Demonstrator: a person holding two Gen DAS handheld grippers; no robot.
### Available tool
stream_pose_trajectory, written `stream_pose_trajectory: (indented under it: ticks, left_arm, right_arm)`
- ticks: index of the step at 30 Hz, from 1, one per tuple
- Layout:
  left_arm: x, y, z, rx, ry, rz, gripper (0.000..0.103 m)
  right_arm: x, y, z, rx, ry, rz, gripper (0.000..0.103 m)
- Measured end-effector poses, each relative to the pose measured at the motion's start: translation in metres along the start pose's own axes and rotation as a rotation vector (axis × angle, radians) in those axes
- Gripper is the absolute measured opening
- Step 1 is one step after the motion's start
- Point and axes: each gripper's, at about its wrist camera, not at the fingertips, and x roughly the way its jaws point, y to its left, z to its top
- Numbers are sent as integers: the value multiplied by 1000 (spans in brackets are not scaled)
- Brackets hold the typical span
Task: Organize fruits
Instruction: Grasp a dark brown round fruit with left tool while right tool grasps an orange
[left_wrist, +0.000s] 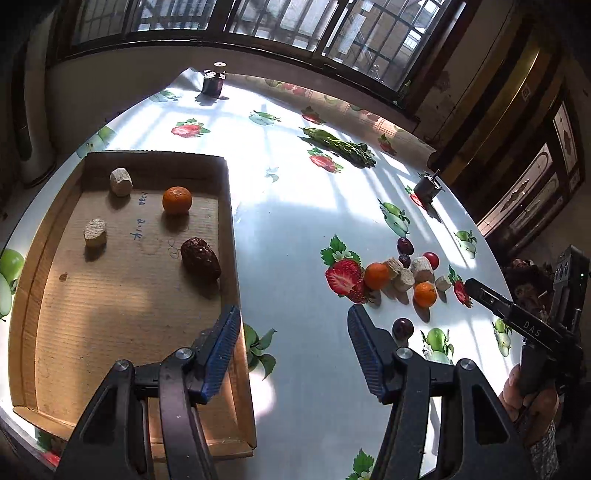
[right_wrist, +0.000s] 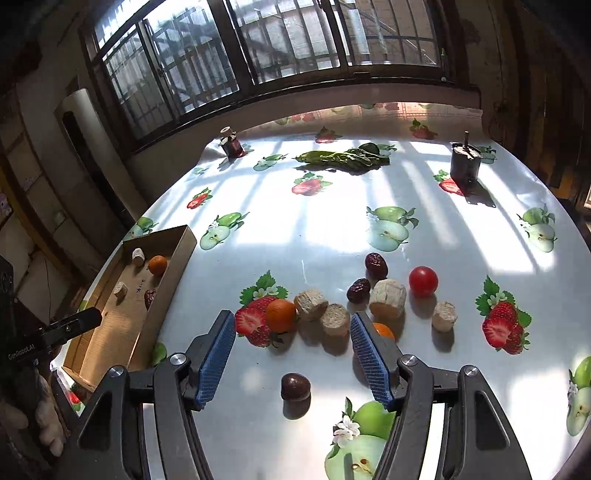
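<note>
A cardboard tray (left_wrist: 230, 214) at the left holds an orange (left_wrist: 177, 200), a dark red date (left_wrist: 200, 257) and two beige chunks (left_wrist: 120, 181). My left gripper (left_wrist: 293, 317) hangs open and empty beside the tray's right wall. On the tablecloth lies a loose cluster: two oranges (right_wrist: 280, 314), several beige chunks (right_wrist: 388, 297), two dates (right_wrist: 376, 265) and a cherry tomato (right_wrist: 423, 281). My right gripper (right_wrist: 292, 319) is open above the cluster's near edge, holding nothing. Its right finger hides part of the second orange (right_wrist: 384, 329). A dark round fruit (right_wrist: 294, 386) lies between its fingers.
Leafy greens (right_wrist: 343, 157) lie at the table's far side between a small dark jar (right_wrist: 232, 144) and a larger dark can (right_wrist: 464, 166). The round table (right_wrist: 332, 236) ends at a window wall. A hand (left_wrist: 517, 391) grips the right gripper's handle.
</note>
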Motion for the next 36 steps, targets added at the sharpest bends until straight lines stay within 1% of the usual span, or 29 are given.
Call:
stream_pose_trajectory:
  ticks: [3,5,8,10,13,15,17,19,23,28,30,31,32,34,36]
  left_arm:
    - [28,-22,-12,19,64,-23,60]
    - [42,-38,-19,46,95,-33,60]
    - [55,-65,-28,111,115,-44,60]
    - [64,-80,-32,153,127,-53,60]
    - [77,-98,-36,191,150,-57,60]
    - [85,-106,-38,211,158,-66,58]
    - [94,-113,-38,227,162,-64,51]
    - [101,-118,-36,231,169,-61,50]
    - [109,-124,-30,243,151,-55,50]
    - [111,-133,-34,284,124,-33,49]
    - [110,-134,-37,293,112,-23,39]
    - [110,-135,-38,305,106,-4,27]
    - [109,-135,-40,323,99,14,22]
    - [107,-134,-41,322,92,10,22]
    - [104,-129,-40,295,97,-5,22]
  right_arm:
    - [-9,-40,-10,65,18,-24,69]
    - [-11,-55,-16,85,27,-34,69]
    - [-5,-68,-21,94,50,-32,69]
    - [5,-69,-21,93,74,-4,69]
    - [23,-61,-19,84,107,41,68]
    - [35,-55,-15,72,116,47,66]
    - [45,-50,-11,63,127,57,59]
    - [55,-47,-9,68,143,68,56]
    - [67,-45,-8,69,164,66,53]
    - [72,-44,-9,56,169,56,53]
    - [73,-42,-8,46,167,48,53]
    - [74,-41,-8,39,165,41,52]
    - [74,-39,-8,28,164,29,49]
    - [75,-36,-9,8,165,23,40]
    - [74,-32,-10,-14,160,0,37]
